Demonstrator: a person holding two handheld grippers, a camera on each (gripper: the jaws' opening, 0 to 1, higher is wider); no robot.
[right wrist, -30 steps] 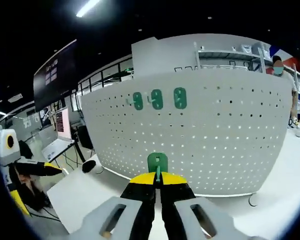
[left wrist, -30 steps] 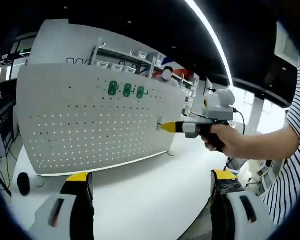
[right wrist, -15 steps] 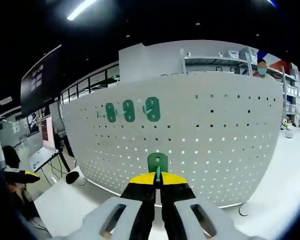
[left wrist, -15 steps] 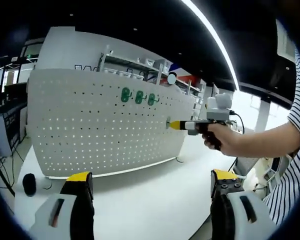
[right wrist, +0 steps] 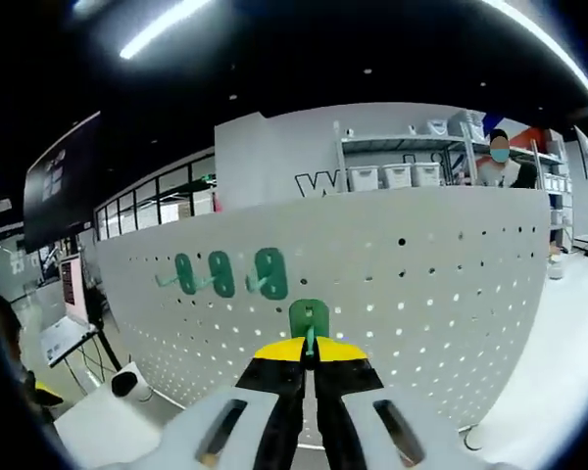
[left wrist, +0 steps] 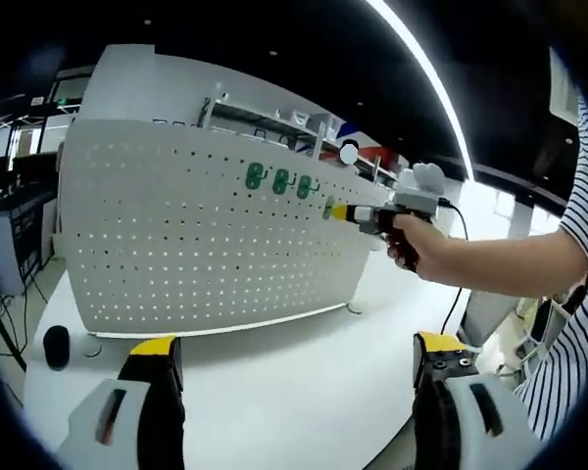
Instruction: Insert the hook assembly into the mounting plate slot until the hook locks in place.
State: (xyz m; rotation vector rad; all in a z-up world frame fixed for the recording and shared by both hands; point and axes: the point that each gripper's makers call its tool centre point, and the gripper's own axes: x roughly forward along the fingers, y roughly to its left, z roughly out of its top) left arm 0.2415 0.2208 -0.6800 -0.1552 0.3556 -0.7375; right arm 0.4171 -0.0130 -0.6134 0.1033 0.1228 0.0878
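You've got a white table [left wrist: 274, 382] carrying the upright pegboard [left wrist: 176, 245]; black puck [left wrist: 56, 345] at 9 o'clock.

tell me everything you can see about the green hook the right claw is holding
The green hook is a small flat plate, plastic by its look, with a thin prong running down into the right claw, which is shut on it. It stands upright before the white pegboard, just right of three green hooks already hung. Whether it touches the board cannot be told.

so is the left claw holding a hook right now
No, the left claw stands open and holds nothing, while the right claw grips the green hook near the pegboard.
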